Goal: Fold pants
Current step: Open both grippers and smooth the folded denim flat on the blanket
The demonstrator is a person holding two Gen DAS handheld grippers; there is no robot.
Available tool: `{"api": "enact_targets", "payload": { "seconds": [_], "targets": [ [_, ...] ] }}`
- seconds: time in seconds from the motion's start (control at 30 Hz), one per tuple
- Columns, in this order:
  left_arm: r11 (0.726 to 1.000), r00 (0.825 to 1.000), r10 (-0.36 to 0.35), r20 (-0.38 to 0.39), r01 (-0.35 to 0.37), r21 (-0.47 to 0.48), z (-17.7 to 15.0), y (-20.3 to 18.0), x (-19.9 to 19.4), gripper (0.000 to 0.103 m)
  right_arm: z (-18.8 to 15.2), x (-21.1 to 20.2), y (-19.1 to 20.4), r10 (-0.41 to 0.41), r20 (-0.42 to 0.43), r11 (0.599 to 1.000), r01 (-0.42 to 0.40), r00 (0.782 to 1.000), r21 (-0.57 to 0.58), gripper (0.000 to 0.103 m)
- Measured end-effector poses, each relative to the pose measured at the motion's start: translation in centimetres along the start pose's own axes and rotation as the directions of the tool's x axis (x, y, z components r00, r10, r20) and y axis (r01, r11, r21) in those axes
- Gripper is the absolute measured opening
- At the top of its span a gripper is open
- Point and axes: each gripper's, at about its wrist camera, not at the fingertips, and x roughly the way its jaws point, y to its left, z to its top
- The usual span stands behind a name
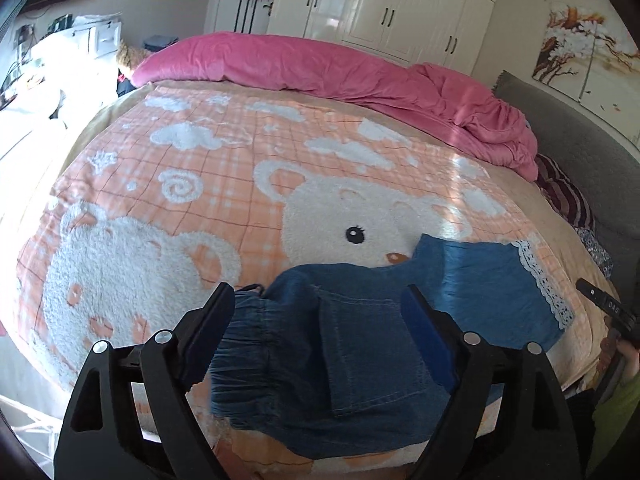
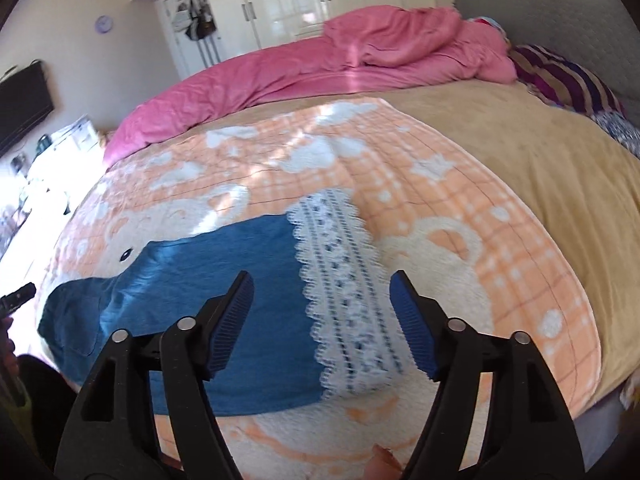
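Note:
Blue denim pants (image 1: 360, 344) with white lace hems lie flat on the bed blanket, near its front edge. The elastic waistband (image 1: 244, 360) is at the left end and the lace hem (image 2: 348, 300) at the right end. My left gripper (image 1: 320, 304) is open and empty, with its jaws wide apart over the waistband and back pocket. My right gripper (image 2: 322, 292) is open and empty, with its jaws wide apart over the lace hem end. The right gripper's tip also shows at the right edge of the left wrist view (image 1: 604, 304).
The bed carries an orange plaid bear blanket (image 1: 240, 184). A pink duvet (image 1: 320, 68) is bunched along the far side. Striped pillows (image 2: 568, 76) lie by the grey headboard (image 1: 580, 128). White wardrobes (image 1: 400, 4) stand behind. A cluttered desk (image 1: 60, 52) is at the left.

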Motion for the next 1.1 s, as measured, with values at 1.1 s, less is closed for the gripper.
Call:
{"api": "enact_targets", "payload": {
  "seconds": [1.1],
  "targets": [
    [0.959,0.948,-0.090,-0.305,0.165,0.231,-2.1,-12.6,16.4,0.092,-2.9,8.0,3.0,-0.086,-0.314,0.984,0.031,0.946,-0.175,0.085]
  ]
}}
